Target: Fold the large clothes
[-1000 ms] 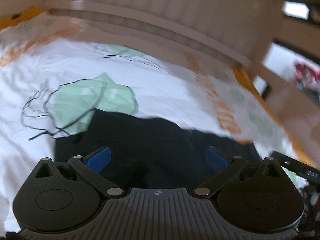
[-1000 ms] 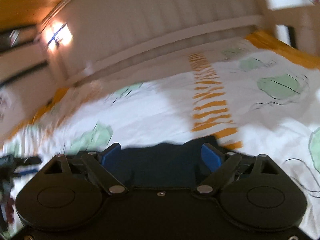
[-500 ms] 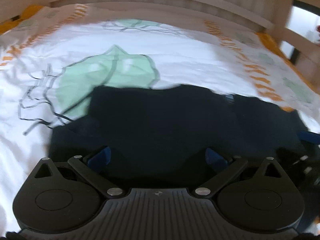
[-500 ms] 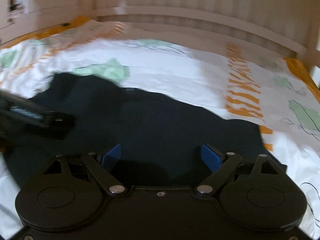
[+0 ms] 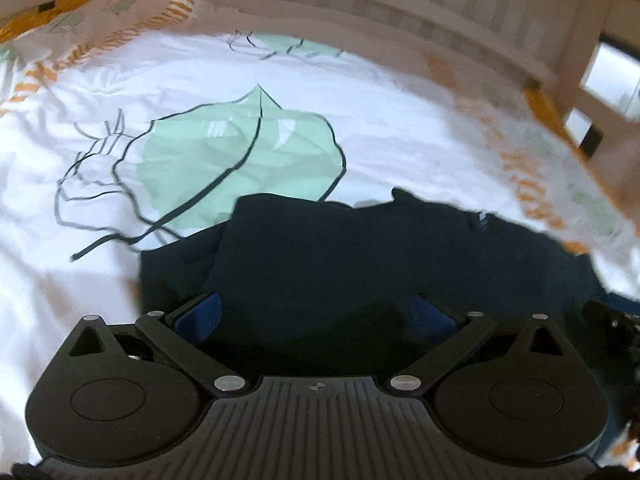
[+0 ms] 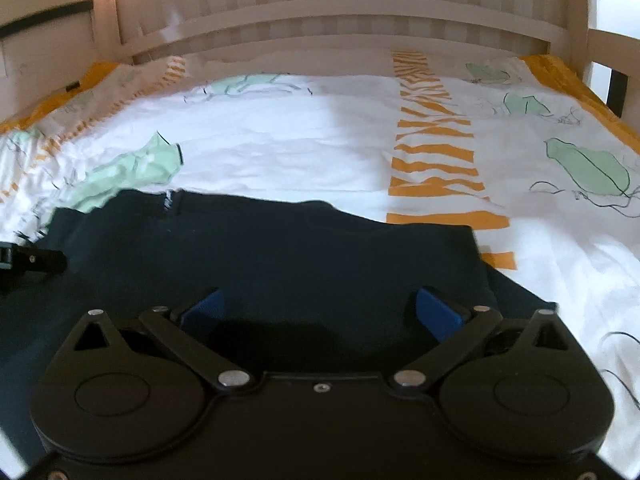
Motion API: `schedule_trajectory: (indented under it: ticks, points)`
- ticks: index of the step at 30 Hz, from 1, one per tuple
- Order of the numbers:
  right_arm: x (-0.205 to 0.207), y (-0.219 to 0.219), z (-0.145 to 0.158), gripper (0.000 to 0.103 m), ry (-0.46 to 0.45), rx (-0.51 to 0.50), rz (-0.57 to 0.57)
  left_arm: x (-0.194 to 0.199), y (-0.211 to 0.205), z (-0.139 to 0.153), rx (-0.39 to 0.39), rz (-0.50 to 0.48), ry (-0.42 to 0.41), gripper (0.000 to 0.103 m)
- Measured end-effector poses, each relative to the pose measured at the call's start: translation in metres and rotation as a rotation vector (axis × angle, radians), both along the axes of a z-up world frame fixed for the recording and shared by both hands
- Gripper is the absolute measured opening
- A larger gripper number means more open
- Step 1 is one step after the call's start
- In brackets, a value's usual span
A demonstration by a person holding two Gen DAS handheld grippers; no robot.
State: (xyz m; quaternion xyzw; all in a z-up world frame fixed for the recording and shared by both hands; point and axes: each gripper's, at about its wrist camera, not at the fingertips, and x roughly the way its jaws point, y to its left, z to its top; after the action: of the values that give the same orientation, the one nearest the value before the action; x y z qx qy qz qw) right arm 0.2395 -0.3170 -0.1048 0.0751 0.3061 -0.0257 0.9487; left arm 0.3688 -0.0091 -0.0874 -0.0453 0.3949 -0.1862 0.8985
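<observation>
Bedding first: the bed [image 6: 280, 152], under a white cover printed with green leaves and orange stripes, is your folding surface, broad and flat enough for a large piece to lie spread; a slatted headboard [image 6: 340, 12] closes its far end. On the near part of the cover lies the dark navy garment [image 6: 280, 260], spread wide across the bed, its far edge running roughly parallel to the headboard. In the left wrist view one layer lies over another at its left side, so judge it partly folded already, with at least one more fold likely. A small pale label [image 6: 170, 202] shows near the far edge. Your right hand-held gripper [image 6: 320, 312] sits low over the cloth with its blue pads [image 6: 438, 312] wide apart; the jaws are opening, and nothing is pinched between them, only the fabric lying beneath. Your left hand-held gripper [image 5: 316, 316] also stands wide and released above the garment near its left side, cloth under it, not in it. Both tools flank the garment, presumably because the cloth has just been laid down and let go.
</observation>
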Motion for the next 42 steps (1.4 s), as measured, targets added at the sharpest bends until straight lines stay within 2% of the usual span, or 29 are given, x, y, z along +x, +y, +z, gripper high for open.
schedule_trajectory:
  ticks: [5,12,15,19,25,30,35,40,41,42]
  points:
    - [-0.053,-0.035,0.012,0.102,-0.044,0.059,-0.029,-0.02,0.046,0.012,-0.082,0.042,-0.004,0.103]
    - [-0.094,-0.084,-0.001,0.102,0.043,0.225,-0.091,-0.032,0.078,0.003,-0.078,0.032,0.087,0.103]
    - [-0.096,-0.089,-0.013,0.102,0.075,0.325,-0.051,-0.035,0.085,-0.008,-0.097,0.046,0.128,0.103]
    - [-0.085,-0.087,-0.023,0.103,0.075,0.382,-0.001,-0.026,0.082,-0.021,-0.135,0.046,0.184,0.103]
    - [-0.067,-0.091,-0.03,0.103,0.051,0.493,0.024,-0.014,0.071,-0.026,-0.168,0.018,0.193,0.103]
    - [-0.059,-0.09,-0.035,0.103,0.039,0.513,0.042,-0.005,0.052,-0.025,-0.218,-0.054,0.184,0.103]
    - [-0.052,-0.09,-0.037,0.103,0.027,0.526,0.057,-0.006,0.037,-0.026,-0.208,-0.069,0.155,0.102]
    - [-0.053,-0.09,-0.038,0.102,0.01,0.55,0.067,-0.016,0.051,-0.024,-0.313,-0.073,0.179,0.1]
    - [-0.055,-0.09,-0.038,0.1,0.011,0.548,0.071,-0.019,0.054,-0.023,-0.328,-0.068,0.185,0.094]
    - [-0.057,-0.089,-0.037,0.089,0.019,0.537,0.061,-0.02,0.056,-0.021,-0.322,-0.056,0.187,0.089]
